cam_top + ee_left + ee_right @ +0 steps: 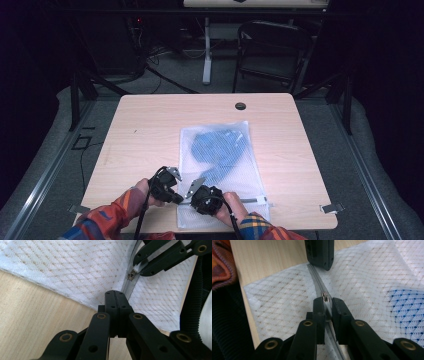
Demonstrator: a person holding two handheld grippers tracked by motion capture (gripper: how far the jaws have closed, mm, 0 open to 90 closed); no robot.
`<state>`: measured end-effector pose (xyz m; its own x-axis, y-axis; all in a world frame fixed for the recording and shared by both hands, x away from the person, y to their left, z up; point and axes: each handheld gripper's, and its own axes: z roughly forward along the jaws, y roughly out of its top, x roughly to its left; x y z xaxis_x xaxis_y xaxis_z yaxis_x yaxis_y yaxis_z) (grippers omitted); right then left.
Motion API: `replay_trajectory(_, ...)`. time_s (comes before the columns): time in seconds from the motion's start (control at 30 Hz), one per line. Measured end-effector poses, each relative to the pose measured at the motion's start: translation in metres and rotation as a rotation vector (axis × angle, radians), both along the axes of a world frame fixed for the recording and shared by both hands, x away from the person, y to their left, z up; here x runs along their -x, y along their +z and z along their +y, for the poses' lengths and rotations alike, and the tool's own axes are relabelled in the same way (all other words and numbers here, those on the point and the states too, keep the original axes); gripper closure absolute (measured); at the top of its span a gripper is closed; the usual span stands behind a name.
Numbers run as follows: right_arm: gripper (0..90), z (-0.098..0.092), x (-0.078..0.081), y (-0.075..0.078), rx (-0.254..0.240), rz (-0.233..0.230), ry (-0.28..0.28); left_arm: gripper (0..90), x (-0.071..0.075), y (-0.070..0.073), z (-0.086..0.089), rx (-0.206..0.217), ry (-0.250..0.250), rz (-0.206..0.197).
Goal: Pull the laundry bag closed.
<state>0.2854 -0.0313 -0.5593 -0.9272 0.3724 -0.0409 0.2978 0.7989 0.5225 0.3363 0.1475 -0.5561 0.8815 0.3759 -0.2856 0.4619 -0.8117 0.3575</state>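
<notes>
Overhead, the white mesh bag (220, 165) lies flat on the table (145, 125), its long axis running away from the person, blue cloth (217, 147) inside the far half. Its zipper (250, 200) runs crosswise along the near edge, and both tools meet at the bag's near left corner: the left gripper (176, 198) comes in from the left, the right gripper (192, 196) sits just beside it.

Seen from the left gripper view, the left gripper (115, 293) has its jaws pressed together on the bag's hem at the zipper's end (an anchoring pinch, I judge), with the slider (131, 275) just beyond it along the tape.

From the right gripper view, the right gripper (327, 302) is closed narrowly on the slider's pull tab (325, 297). The zipper's (317, 282) long axis runs straight ahead to the left gripper (319, 255), so the right hand is nearest the slider and any pull must follow that line.
</notes>
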Motion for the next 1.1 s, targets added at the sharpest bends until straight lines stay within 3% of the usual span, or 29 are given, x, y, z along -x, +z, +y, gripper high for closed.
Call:
replay_trajectory(0.63, 81.7, -0.021, 0.001, 0.002, 0.019, 0.016, -0.029, 90.0, -0.001, 0.001, 0.000, -0.010, -0.010, 0.003)
replay_trajectory(1.1, 81.8, -0.025, 0.002, 0.004, 0.037, 0.025, -0.029, 90.0, -0.001, 0.000, 0.000, -0.003, -0.008, 0.007)
